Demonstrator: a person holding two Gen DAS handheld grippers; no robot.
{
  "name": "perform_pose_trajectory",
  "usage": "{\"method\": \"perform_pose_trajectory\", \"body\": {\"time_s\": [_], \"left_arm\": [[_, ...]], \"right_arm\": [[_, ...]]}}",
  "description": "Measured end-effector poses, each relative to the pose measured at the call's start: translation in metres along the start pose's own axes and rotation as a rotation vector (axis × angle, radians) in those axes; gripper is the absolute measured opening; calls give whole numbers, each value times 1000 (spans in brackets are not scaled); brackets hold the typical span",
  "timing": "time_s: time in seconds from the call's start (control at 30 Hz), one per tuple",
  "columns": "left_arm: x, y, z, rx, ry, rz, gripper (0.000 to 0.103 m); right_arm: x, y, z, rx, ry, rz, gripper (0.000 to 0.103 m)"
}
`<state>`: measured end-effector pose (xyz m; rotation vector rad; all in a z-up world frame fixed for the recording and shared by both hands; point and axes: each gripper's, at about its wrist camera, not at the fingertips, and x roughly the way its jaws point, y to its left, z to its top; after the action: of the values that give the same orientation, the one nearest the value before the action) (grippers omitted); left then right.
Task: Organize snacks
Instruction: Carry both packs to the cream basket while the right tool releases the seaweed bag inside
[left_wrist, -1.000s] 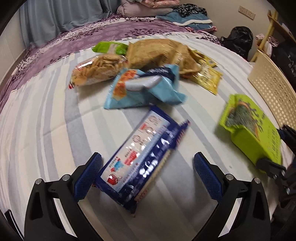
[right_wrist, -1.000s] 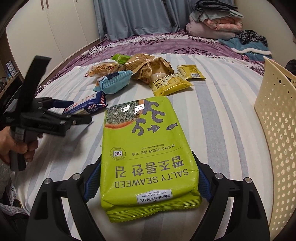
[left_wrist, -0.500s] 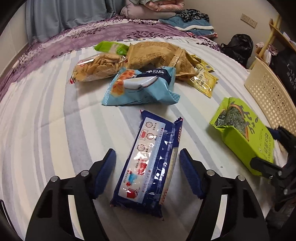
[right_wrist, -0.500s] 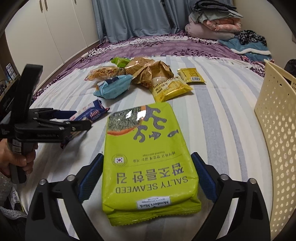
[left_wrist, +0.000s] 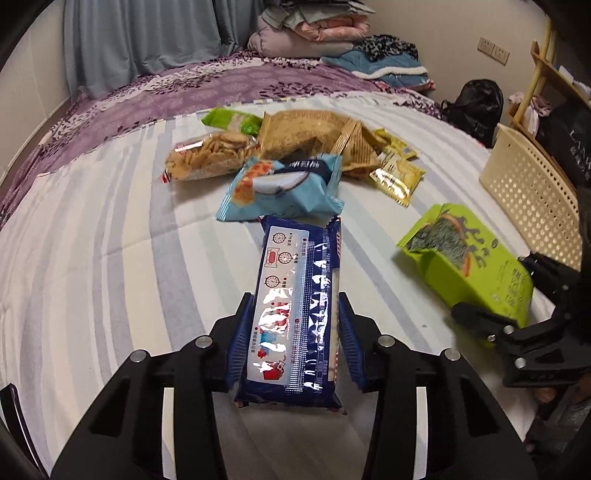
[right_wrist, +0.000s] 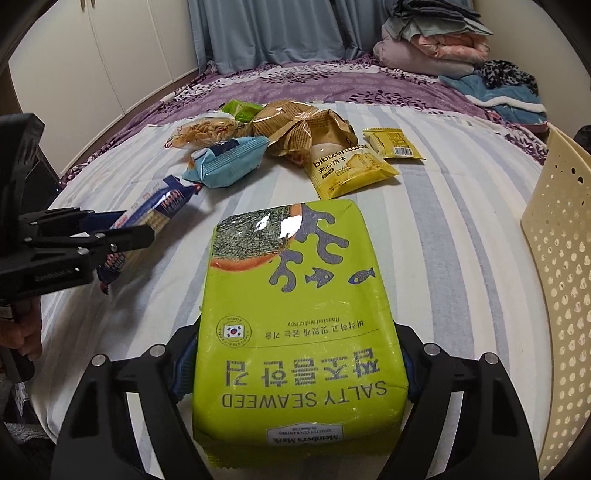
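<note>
— While both hands are busy, what is the left gripper (left_wrist: 293, 332) doing?
— Its 2 blue fingers (left_wrist: 240, 341) are squeezed tight on the sides of the dark blue cracker pack (left_wrist: 295, 302). The far end of that pack reaches toward the light blue bag (left_wrist: 284, 188).
— And the right gripper (right_wrist: 295, 369)?
— Its fingers press on both sides of the green seaweed pack (right_wrist: 295, 314). I can't tell if the pack rests on the striped bed (right_wrist: 443, 240) or is up a little.
— Where are the other snacks?
— In a pile farther back on the bed. I see a clear bag of round crackers (left_wrist: 207, 157), a crinkly brown bag (left_wrist: 310, 133), a small green bag (left_wrist: 229, 120) and 2 yellow packets (right_wrist: 351, 168).
— Is there a basket?
— Yes, a cream basket with holes (right_wrist: 557, 258) stands at the right, near the seaweed pack.
— What is far behind?
— A purple blanket (right_wrist: 295, 85) and folded bedding (right_wrist: 432, 44).
</note>
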<state>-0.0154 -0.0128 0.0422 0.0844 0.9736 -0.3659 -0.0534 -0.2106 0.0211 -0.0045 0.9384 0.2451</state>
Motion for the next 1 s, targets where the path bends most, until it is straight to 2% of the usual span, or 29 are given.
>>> {"method": "perform_pose_trajectory", "body": {"time_s": [0.27, 0.43, 0.7, 0.8, 1.0], "left_arm": [[-33, -18, 14, 15, -74, -21, 45], [-53, -36, 23, 38, -117, -40, 45], [-72, -77, 44, 96, -161, -84, 45], [-74, -98, 52, 132, -172, -103, 45], [-76, -138, 67, 196, -183, -151, 45]], "right_arm": [[-44, -3, 9, 21, -139, 12, 79], [-85, -24, 15, 76, -254, -26, 79], [-158, -85, 7, 210, -432, -151, 79], [-175, -110, -2, 259, -464, -216, 79], [-188, -158, -19, 353, -468, -327, 79]]}}
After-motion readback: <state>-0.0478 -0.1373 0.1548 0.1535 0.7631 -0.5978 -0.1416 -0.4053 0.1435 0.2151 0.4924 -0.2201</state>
